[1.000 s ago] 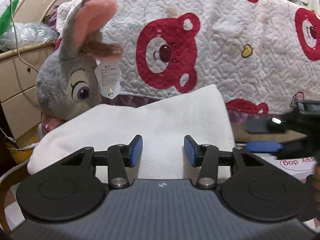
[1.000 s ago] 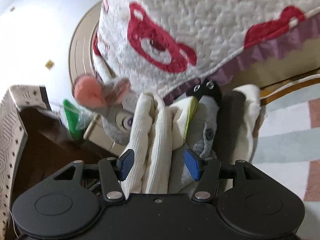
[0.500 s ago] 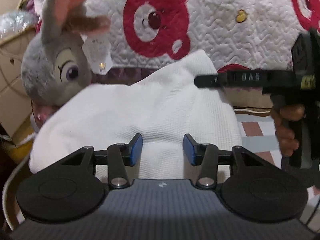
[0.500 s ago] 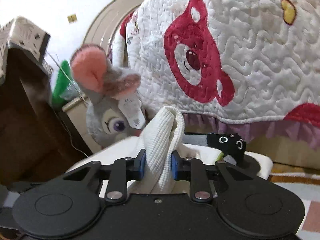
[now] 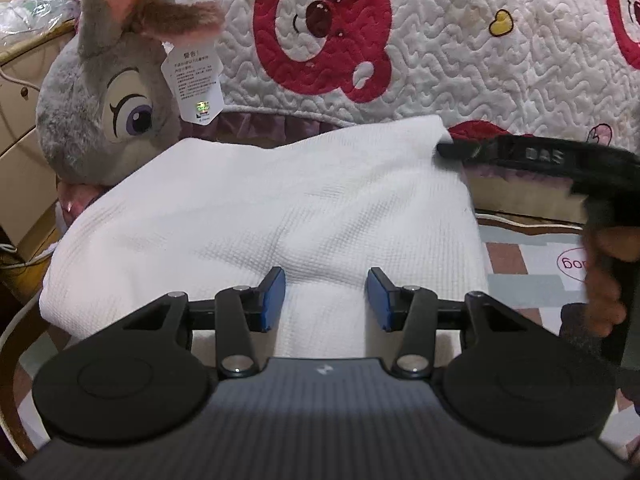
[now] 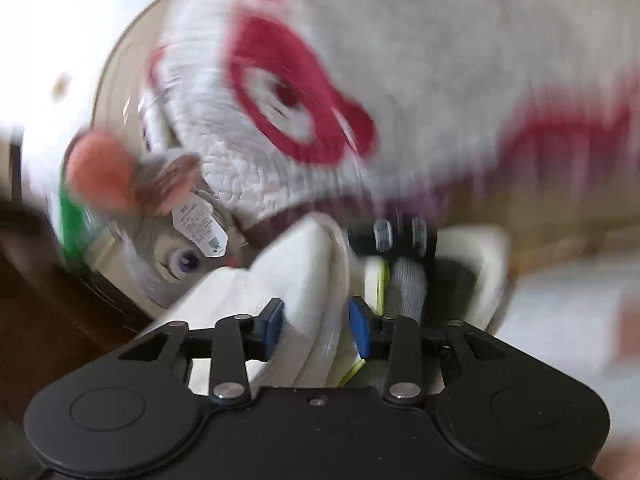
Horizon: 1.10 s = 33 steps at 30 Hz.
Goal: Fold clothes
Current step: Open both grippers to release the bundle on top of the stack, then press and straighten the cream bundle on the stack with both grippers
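A folded white waffle-knit cloth [image 5: 280, 208] lies in front of me, its far right corner raised. My left gripper [image 5: 326, 294] hovers open over its near edge, blue pads wide apart and nothing between them. The right gripper [image 5: 444, 148], held by a hand [image 5: 604, 276], reaches that far right corner from the right. In the blurred right wrist view, the right gripper [image 6: 316, 322] has its pads a little apart with a fold of the white cloth [image 6: 304, 264] standing between them. A grey garment [image 6: 408, 284] with a yellow-green edge lies beside the fold.
A grey plush rabbit [image 5: 100, 112] with a paper tag leans at the left, against the cloth. Behind hangs a white quilt with red bears [image 5: 440, 40]. A cream drawer unit [image 5: 16, 92] stands far left. A checked mat [image 5: 528, 280] lies at the right.
The right gripper, shut on the cloth fold half a second ago, has parted its pads and is swinging fast. The left gripper stays open and has lowered slightly toward the cloth.
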{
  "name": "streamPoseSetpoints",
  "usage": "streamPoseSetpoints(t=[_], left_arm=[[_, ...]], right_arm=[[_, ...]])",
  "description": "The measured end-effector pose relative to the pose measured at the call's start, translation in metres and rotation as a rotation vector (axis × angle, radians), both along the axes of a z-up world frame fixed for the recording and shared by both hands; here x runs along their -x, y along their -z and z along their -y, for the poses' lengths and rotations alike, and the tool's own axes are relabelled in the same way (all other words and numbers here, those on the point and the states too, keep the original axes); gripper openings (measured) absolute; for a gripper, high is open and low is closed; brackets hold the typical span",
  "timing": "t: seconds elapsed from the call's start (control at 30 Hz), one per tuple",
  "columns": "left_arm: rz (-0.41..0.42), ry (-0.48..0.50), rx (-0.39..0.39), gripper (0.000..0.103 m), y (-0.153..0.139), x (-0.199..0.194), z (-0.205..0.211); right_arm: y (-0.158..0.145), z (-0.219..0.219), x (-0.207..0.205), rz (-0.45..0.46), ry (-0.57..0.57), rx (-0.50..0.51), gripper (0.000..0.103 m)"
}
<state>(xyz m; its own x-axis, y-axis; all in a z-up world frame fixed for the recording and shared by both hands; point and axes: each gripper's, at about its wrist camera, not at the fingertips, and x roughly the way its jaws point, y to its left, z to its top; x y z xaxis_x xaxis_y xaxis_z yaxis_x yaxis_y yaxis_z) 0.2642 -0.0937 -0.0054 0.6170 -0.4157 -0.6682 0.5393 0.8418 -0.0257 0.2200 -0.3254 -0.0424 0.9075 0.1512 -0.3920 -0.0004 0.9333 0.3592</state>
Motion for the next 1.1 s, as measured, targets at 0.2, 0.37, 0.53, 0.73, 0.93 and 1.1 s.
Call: streamPoseSetpoints(t=[0.2,0.37,0.53,0.73,0.93,1.1], left_arm=[[-0.017,0.007,0.023,0.044,0.0,-0.002,-0.005],[-0.01,-0.049,0.111,0.044,-0.004,-0.002,-0.026],[-0.054,-0.18,0.219,0.036,-0.005,-0.007,-0.053],[0.041,-0.281,0.188,0.049,-0.02,-0.024,-0.073],[-0.028,-0.213,0.098,0.05,0.02,-0.069,-0.077],[-0.03,-0.246,0.108,0.05,0.029,-0.075,-0.074]], right_arm=[[-0.029,-0.033,-0.021,0.089,-0.26,0.263,0.037],[0.008,-0.03,-0.06,-0.039,-0.209,0.325,0.034],[0.012,-0.009,-0.059,-0.053,-0.171,0.111,0.035],[-0.006,-0.032,-0.03,0.012,-0.21,0.216,0.049],[0.012,-0.037,-0.027,0.027,-0.199,0.289,0.052],[0.028,-0.034,-0.024,0.052,-0.18,0.288,0.053]])
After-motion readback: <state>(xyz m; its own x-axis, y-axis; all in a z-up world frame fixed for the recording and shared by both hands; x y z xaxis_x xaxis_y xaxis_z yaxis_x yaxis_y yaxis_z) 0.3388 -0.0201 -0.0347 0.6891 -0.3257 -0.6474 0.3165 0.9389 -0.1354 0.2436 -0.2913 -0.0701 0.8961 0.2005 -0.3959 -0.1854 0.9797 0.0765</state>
